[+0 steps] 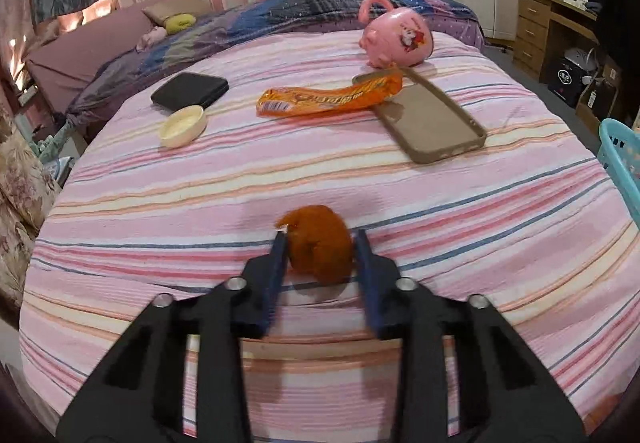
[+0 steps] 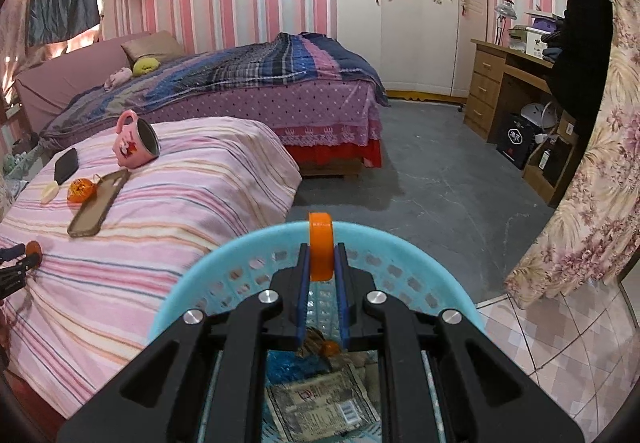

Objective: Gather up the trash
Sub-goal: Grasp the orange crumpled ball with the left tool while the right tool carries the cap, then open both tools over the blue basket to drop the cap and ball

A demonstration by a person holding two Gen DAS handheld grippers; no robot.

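A piece of orange peel (image 1: pixel 320 251) lies on the pink striped bedspread (image 1: pixel 200 203), close to the bed's near edge. My left gripper (image 1: pixel 319 237) has a blue pad pressed against each side of the peel. The peel (image 2: pixel 34 248) and this gripper also show at the left edge of the right wrist view. My right gripper (image 2: pixel 322 249) is shut on the orange handle (image 2: pixel 320 243) of a light blue plastic basket (image 2: pixel 400 255), held beside the bed. Inside the basket lie crumpled wrappers (image 2: pixel 320 407) and a bit of peel. An orange snack wrapper (image 1: pixel 332 99) lies farther up the bed.
On the bed are also a brown phone case (image 1: pixel 432 123), a tipped pink mug (image 1: pixel 396 37), a black wallet (image 1: pixel 190 89) and a cream lid (image 1: pixel 183 125). A second bed (image 2: pixel 260 83) stands behind. A wooden desk (image 2: pixel 508 83) and floral curtain (image 2: pixel 592 183) are at right, with grey floor between.
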